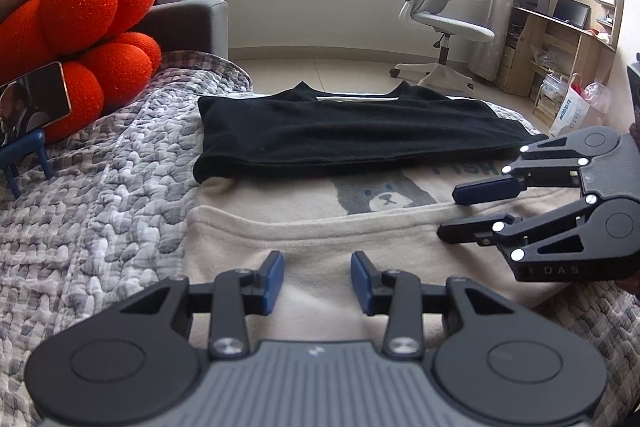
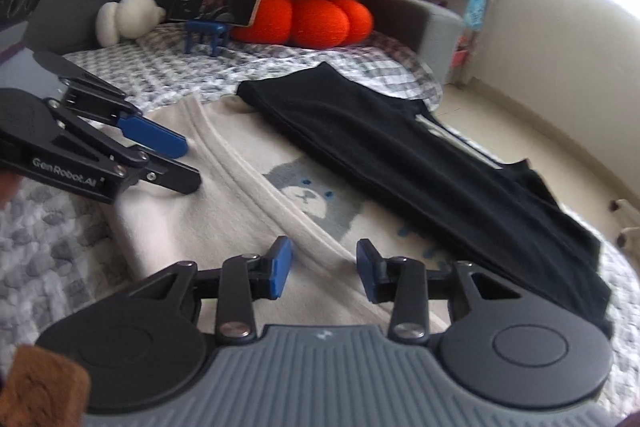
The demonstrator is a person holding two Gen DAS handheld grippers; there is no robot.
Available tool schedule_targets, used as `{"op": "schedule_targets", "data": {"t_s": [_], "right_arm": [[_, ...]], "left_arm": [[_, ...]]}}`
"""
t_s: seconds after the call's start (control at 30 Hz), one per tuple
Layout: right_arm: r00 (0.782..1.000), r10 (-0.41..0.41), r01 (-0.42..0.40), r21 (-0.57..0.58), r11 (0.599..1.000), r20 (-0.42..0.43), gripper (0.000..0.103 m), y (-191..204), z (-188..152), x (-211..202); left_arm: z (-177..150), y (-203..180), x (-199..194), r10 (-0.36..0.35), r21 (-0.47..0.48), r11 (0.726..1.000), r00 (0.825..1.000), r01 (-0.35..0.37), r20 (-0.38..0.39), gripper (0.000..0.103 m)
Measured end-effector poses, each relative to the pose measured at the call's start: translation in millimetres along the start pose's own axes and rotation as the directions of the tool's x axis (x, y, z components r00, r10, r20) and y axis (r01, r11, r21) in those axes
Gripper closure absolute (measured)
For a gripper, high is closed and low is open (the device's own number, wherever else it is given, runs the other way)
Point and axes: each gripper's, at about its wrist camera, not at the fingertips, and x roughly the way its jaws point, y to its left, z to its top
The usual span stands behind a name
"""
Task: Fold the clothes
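Two garments lie ahead of your fingers on the quilted bed cover (image 1: 100, 227): a cream top with a bear print (image 1: 312, 247) directly under both grippers, and a folded black garment (image 1: 352, 135) lying across its far part, beyond your fingertips. Your left gripper (image 1: 317, 281) hovers with its blue pads spread apart and nothing between them, just above the cream fabric's near fold. Your right gripper (image 2: 323, 269) is likewise parted and empty over the same top — in the left view it comes in from the right side, its fingers (image 1: 484, 189) pointing left across the cream edge. Past the black garment's far edge the bed ends and bare floor (image 1: 340, 75) opens toward an office chair (image 1: 440, 11). Left of your left fingers, orange cushions (image 1: 80, 27) and a phone on a small blue stand (image 1: 32, 107) crowd that side of the bed.
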Motion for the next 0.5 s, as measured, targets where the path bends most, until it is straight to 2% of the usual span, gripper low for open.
{"op": "schedule_targets", "data": {"t_s": [0.03,0.07,0.37,0.5], "right_arm": [[1.0,0.001,-0.001,0.005,1.0,0.001,0.091,-1.1,0.5,-0.5],[1.0,0.0,0.0,0.009,1.0,0.004,0.096,-1.9,0.7,-1.4],[0.998,-0.055,0.055,0.006,0.998,0.021,0.098,1.1,-0.8,3.9],[0.996,-0.08,0.08,0.005,0.997,0.028,0.098,2.5,-1.5,6.5]], "left_arm": [[-0.2,1.0,-0.6,0.0,-0.003,1.0,1.0,0.0,0.002,0.064],[-0.4,1.9,-1.4,0.0,-0.006,1.0,1.0,0.0,0.004,0.064],[-0.3,10.1,-5.8,0.005,-0.044,0.999,1.0,-0.004,0.02,0.061],[-0.3,14.7,-6.8,0.024,-0.054,0.998,0.999,-0.022,0.021,0.055]]}}
